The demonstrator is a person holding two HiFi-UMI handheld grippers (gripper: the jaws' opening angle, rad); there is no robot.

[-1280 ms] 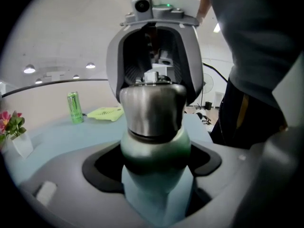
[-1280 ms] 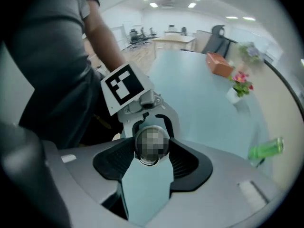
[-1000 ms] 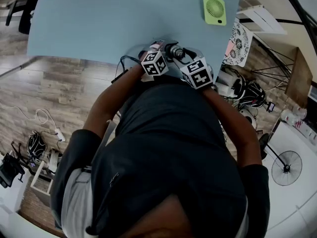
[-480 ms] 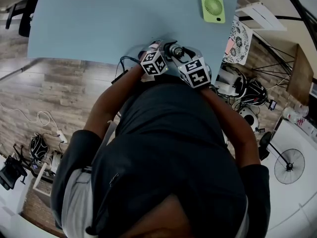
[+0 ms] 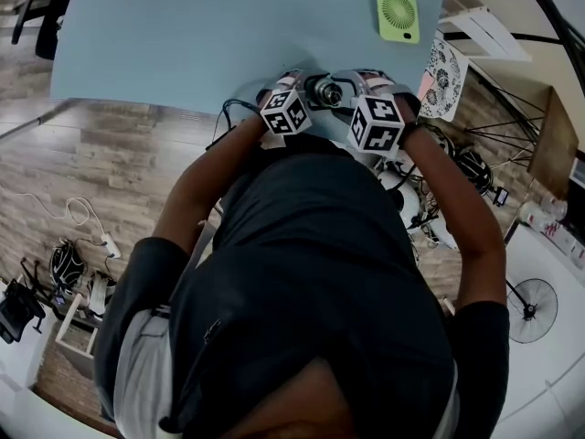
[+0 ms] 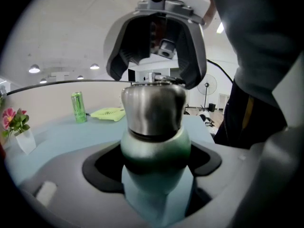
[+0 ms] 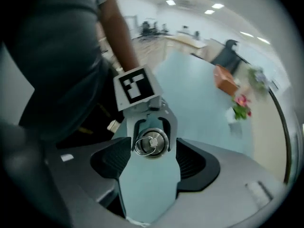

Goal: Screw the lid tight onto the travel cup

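Right tool (image 7: 153, 159) nose-down over lid (image 7: 151, 143), jaws just opened wide; left tool (image 6: 155, 167) tight on travel cup (image 6: 154, 148).

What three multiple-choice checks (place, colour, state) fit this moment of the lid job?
1. The green can stands: A on the table beside the green fan; B on the floor; C on a chair.
2. The lid of the travel cup is: A red; B silver; C blue.
3. The jaws of the right gripper are: A shut on the lid; B apart, clear of the lid; C shut on the can.
1 A: the left gripper view shows it by the fan. 2 B: bare steel. 3 B: they have just been opening; nothing is between them, the lid lies beyond their tips.
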